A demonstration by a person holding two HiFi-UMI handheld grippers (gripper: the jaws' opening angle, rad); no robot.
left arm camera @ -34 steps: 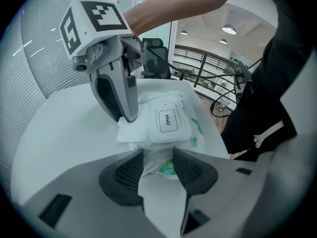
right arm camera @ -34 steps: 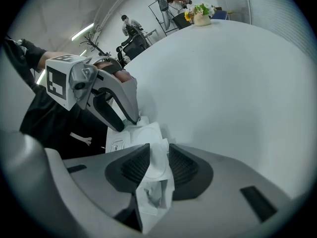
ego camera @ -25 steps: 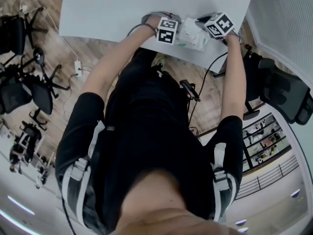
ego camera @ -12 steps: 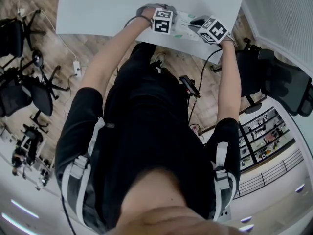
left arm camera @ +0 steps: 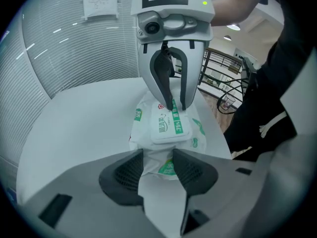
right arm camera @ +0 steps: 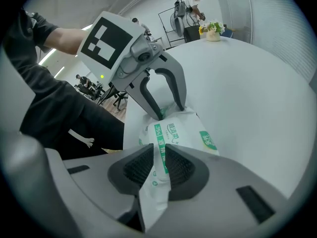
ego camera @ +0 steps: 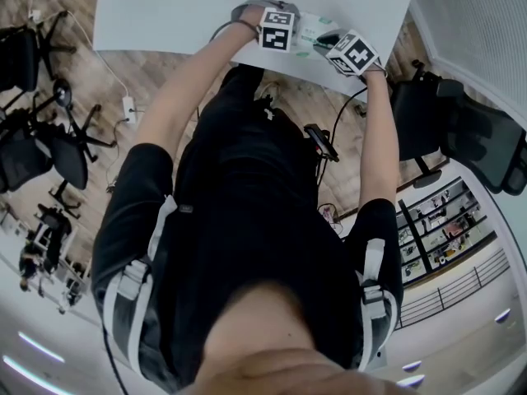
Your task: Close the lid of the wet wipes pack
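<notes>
A: Starting with the wet wipes pack [right arm camera: 184, 133]. Found where?

B: Flat on the white table [left arm camera: 84, 118], close to the edge nearest the person, stretched between the two tools.

A: And the lid [left arm camera: 167, 125]?

B: Looks pressed down flush on the pack's top, with no raised flap to be seen. Judged closed already, so probably nothing left but letting go and drawing back.

A: Held how?

B: Clamped at one end by the left gripper [left arm camera: 158, 156], squeezing the bunched film between its pads. Taken at the other end between the jaws of the right gripper [right arm camera: 159, 151], but only loosely. Just been opening there, with the end seal in the gap and seemingly not pinched.

A: Pose of the hands?

B: Facing each other across the pack, both slanted steeply down at the table. Reached forward from the body on the left forearm [ego camera: 198, 76] and the right forearm [ego camera: 375, 130], meeting close together over the pack.
</notes>
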